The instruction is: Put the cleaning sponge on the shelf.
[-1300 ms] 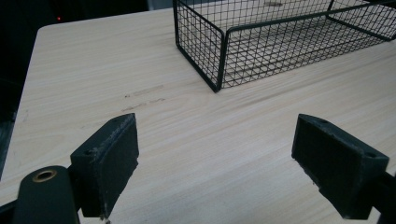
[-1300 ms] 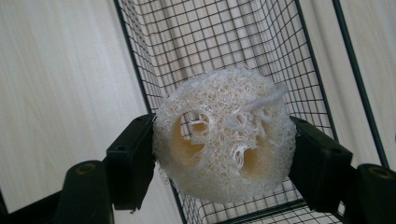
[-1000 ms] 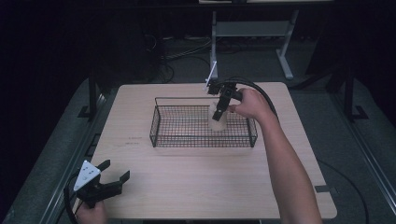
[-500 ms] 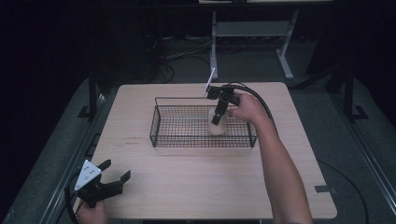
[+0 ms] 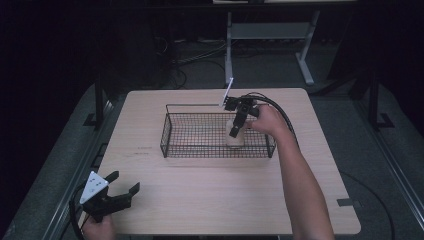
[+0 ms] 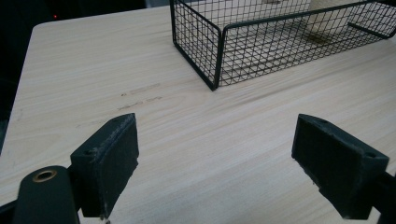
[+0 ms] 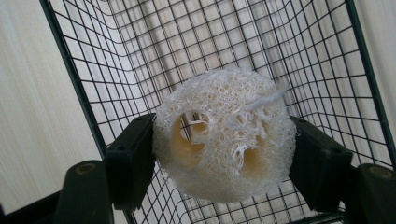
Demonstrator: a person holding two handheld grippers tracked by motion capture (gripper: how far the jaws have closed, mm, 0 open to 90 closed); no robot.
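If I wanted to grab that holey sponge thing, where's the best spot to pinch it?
Pinch the loofah across its round sides, as the right gripper does now, with one jaw on each side and the holey end facing out. Its fibrous wall looks springy, so it probably squeezes a little and stays put. Come from above, since the basket has wire walls all around.

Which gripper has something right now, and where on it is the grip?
The right gripper is shut on the loofah sponge, pads pressing its two opposite curved sides, inside the wire basket. The left gripper stands open over bare table, holding nothing.
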